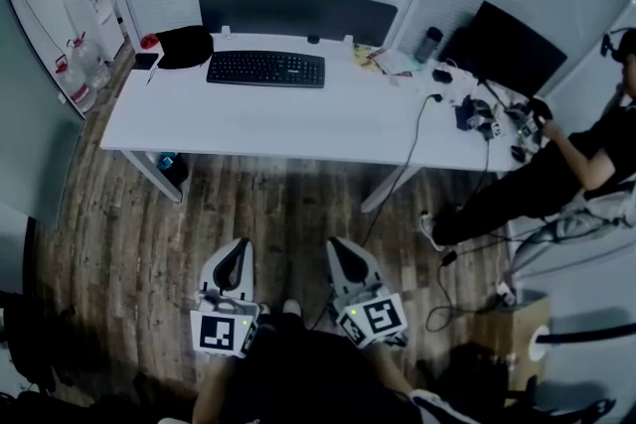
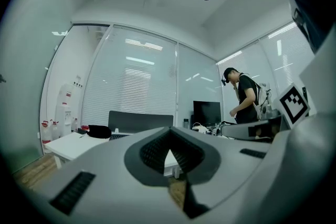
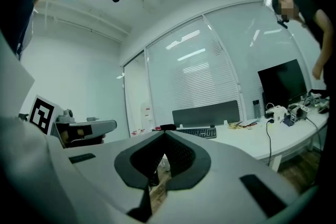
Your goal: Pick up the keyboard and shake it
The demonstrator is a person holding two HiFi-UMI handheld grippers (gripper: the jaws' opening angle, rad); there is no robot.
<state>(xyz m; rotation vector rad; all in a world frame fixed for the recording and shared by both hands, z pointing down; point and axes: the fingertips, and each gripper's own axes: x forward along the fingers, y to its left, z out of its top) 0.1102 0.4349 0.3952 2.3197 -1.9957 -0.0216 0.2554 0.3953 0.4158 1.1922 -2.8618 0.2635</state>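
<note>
White table [image 1: 298,119] well ahead of the left gripper [image 1: 237,253] and right gripper [image 1: 344,253], black keyboard [image 1: 266,69] flat on its far side, ahead of the left gripper and well apart from both, each gripper clenched shut, empty, pointing level over the wooden floor [image 1: 119,213].

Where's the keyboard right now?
In the head view the keyboard lies on the white desk, left of centre near its far edge, just right of a black object.
</note>
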